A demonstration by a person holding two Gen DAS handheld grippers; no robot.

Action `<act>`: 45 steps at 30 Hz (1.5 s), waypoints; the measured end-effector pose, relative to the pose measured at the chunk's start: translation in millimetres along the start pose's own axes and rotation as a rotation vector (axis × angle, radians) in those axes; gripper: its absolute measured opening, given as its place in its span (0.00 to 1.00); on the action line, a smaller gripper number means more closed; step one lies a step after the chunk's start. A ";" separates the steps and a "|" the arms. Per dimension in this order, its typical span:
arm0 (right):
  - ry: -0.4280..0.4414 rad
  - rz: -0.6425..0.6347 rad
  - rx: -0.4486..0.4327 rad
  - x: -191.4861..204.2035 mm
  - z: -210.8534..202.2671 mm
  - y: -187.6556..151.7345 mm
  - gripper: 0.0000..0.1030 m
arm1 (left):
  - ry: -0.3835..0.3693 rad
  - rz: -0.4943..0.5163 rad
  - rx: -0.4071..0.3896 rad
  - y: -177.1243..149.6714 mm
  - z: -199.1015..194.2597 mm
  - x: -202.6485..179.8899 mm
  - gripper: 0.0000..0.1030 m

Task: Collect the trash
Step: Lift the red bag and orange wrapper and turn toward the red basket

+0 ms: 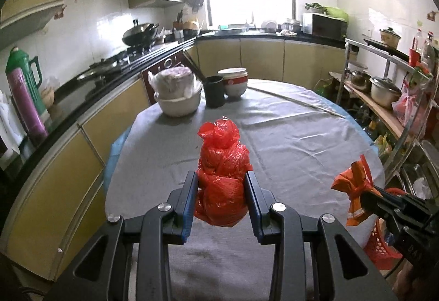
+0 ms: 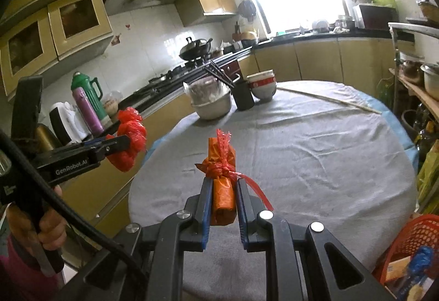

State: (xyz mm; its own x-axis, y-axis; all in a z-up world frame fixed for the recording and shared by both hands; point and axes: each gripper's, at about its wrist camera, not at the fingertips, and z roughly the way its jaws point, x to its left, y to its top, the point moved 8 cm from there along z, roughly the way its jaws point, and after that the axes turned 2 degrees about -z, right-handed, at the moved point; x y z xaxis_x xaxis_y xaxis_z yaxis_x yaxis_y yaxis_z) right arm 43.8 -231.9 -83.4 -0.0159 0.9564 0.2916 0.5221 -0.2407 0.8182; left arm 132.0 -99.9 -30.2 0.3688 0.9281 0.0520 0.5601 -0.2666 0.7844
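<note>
My left gripper [image 1: 221, 177] is shut on a crumpled red plastic bag [image 1: 222, 163], held up above the round table [image 1: 301, 141] with the grey cloth. The same red bag [image 2: 129, 140] shows at the left of the right wrist view, pinched in the left gripper [image 2: 120, 143], with a hand on its handle. My right gripper [image 2: 224, 185] is shut on an orange wrapper bundle [image 2: 223, 196] tied with red ribbon, also lifted over the table. That orange bundle [image 1: 354, 185] appears at the right in the left wrist view, in the right gripper [image 1: 366, 195].
A red mesh basket [image 2: 414, 235] with some trash stands low at the table's right edge. At the table's far side are a covered white bowl [image 1: 178, 97], a black cup [image 1: 214, 91] and stacked bowls [image 1: 234, 82]. Counters run along the left; a shelf rack [image 1: 384, 97] stands right.
</note>
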 end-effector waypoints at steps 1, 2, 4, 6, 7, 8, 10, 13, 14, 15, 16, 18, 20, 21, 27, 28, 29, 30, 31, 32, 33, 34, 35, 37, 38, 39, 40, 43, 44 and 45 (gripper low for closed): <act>0.000 0.000 -0.006 0.1 -3.6 0.5 0.18 | -0.001 0.003 -0.004 0.0 -2.8 -2.0 0.35; 0.000 0.001 -0.012 -0.4 -7.5 0.8 0.18 | -0.002 0.005 -0.007 0.0 -4.9 -3.7 0.35; -0.002 0.003 -0.024 -2.0 -15.6 1.2 0.18 | 0.003 0.012 -0.015 0.1 -8.7 -6.5 0.35; -0.005 0.008 -0.034 -4.5 -22.2 1.5 0.18 | 0.008 0.018 -0.024 0.3 -12.0 -9.3 0.35; -0.008 0.010 -0.038 -6.2 -24.1 1.5 0.18 | 0.011 0.021 -0.028 0.3 -12.9 -10.8 0.35; -0.011 0.014 -0.041 -8.5 -26.0 1.4 0.18 | 0.015 0.026 -0.033 0.7 -13.7 -12.4 0.35; -0.012 0.026 -0.044 -12.8 -27.9 0.9 0.18 | 0.019 0.034 -0.038 0.2 -14.4 -15.4 0.35; -0.009 0.046 -0.044 -18.6 -26.6 -0.4 0.18 | 0.032 0.046 -0.044 -1.7 -13.8 -18.1 0.35; -0.010 0.048 -0.043 -19.1 -25.8 -1.1 0.18 | 0.039 0.050 -0.046 -3.0 -14.0 -18.7 0.35; -0.011 0.049 -0.041 -19.1 -24.8 -1.8 0.18 | 0.044 0.053 -0.048 -3.6 -13.9 -18.6 0.35; -0.011 0.049 -0.040 -19.4 -23.9 -1.8 0.18 | 0.049 0.056 -0.051 -4.3 -14.2 -18.5 0.35; -0.010 0.050 -0.036 -19.5 -21.8 -2.5 0.18 | 0.060 0.059 -0.057 -5.6 -14.7 -17.7 0.35; -0.010 0.047 -0.031 -17.7 -19.4 -3.1 0.18 | 0.069 0.058 -0.059 -6.1 -15.2 -15.6 0.35; -0.011 0.045 -0.028 -16.6 -17.9 -3.3 0.18 | 0.072 0.057 -0.061 -6.3 -15.6 -14.2 0.35; -0.004 0.037 -0.019 -10.5 -11.2 -1.2 0.18 | 0.096 0.041 -0.071 -7.1 -18.2 -3.1 0.35; -0.002 0.035 -0.019 -9.2 -10.6 -1.2 0.18 | 0.099 0.038 -0.072 -7.1 -18.3 -1.3 0.35; -0.001 0.032 -0.018 -7.7 -9.8 -1.0 0.18 | 0.101 0.034 -0.072 -6.8 -18.2 1.1 0.35; 0.000 0.029 -0.017 -6.8 -9.1 -1.0 0.18 | 0.104 0.029 -0.073 -6.8 -18.6 2.7 0.35; 0.002 0.026 -0.016 -5.1 -8.1 -0.7 0.18 | 0.106 0.025 -0.074 -6.9 -18.8 4.5 0.35; 0.003 0.023 -0.014 -4.0 -7.3 -0.6 0.18 | 0.108 0.022 -0.074 -6.9 -18.9 6.2 0.35; 0.004 0.021 -0.013 -3.1 -6.3 -0.4 0.18 | 0.110 0.019 -0.075 -7.0 -19.0 7.7 0.35; 0.004 0.019 -0.013 -2.1 -5.9 -0.1 0.18 | 0.112 0.016 -0.075 -7.4 -19.2 8.8 0.35; 0.005 0.017 -0.012 -1.0 -5.5 -0.1 0.18 | 0.114 0.013 -0.075 -7.4 -19.3 9.7 0.35; 0.007 0.015 -0.011 0.8 -4.8 0.0 0.18 | 0.117 0.011 -0.077 -7.3 -19.5 11.2 0.35; 0.006 0.013 -0.012 1.3 -4.5 0.2 0.18 | 0.119 0.009 -0.077 -7.4 -19.5 12.3 0.35; 0.007 0.014 -0.012 1.6 -4.1 0.5 0.18 | 0.120 0.006 -0.077 -7.6 -19.6 13.3 0.35; 0.008 0.014 -0.013 1.7 -4.2 0.3 0.18 | 0.122 0.004 -0.077 -7.7 -19.8 14.2 0.35; 0.010 0.017 -0.015 0.8 -4.4 0.1 0.18 | 0.124 0.002 -0.074 -8.6 -19.4 15.0 0.35; 0.010 0.018 -0.015 0.4 -4.4 0.0 0.18 | 0.124 0.000 -0.073 -9.0 -19.5 15.0 0.35; 0.009 0.018 -0.017 -0.1 -4.5 -0.1 0.18 | 0.124 0.000 -0.073 -9.3 -19.5 14.9 0.35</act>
State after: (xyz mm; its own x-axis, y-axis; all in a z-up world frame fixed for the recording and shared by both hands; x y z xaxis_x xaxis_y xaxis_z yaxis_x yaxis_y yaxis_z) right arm 40.0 -232.8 -81.3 -0.0142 0.9504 0.3106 0.5079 -0.2607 0.8210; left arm 117.8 -78.5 -24.7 0.2717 0.9543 0.1242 0.5031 -0.2509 0.8270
